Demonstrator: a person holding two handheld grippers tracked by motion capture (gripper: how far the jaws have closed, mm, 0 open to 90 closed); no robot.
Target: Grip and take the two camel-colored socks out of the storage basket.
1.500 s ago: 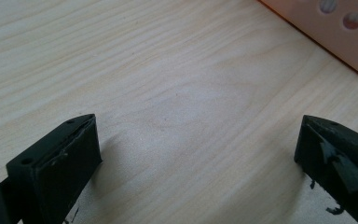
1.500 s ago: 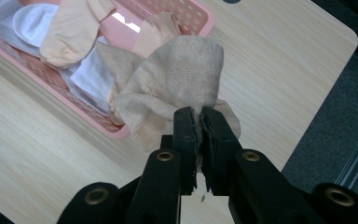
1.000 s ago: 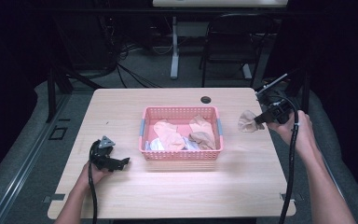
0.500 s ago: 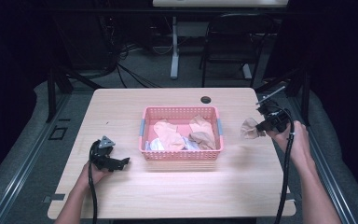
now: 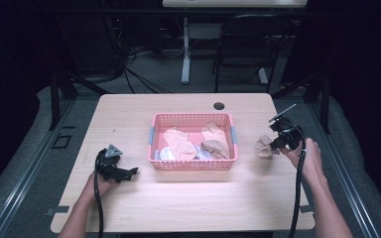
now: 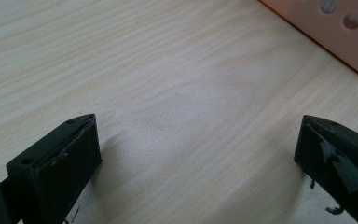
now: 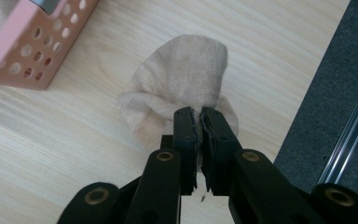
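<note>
Clearly the beige sock (image 7: 177, 84) is light, limp cloth; the right tongs (image 7: 199, 116) are pinched tight on a bunched fold, its best hold. Left tongs (image 6: 196, 154) gape wide over bare bench (image 6: 168, 70).

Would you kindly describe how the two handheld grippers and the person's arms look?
Both grippers, the left gripper and the right gripper, are black with two blocky jaws on pivoted links with brass-coloured rivets. A black cable trails from each. The left carries a grey three-cornered plate. The forearms are bare, with no sleeves in view.
</note>
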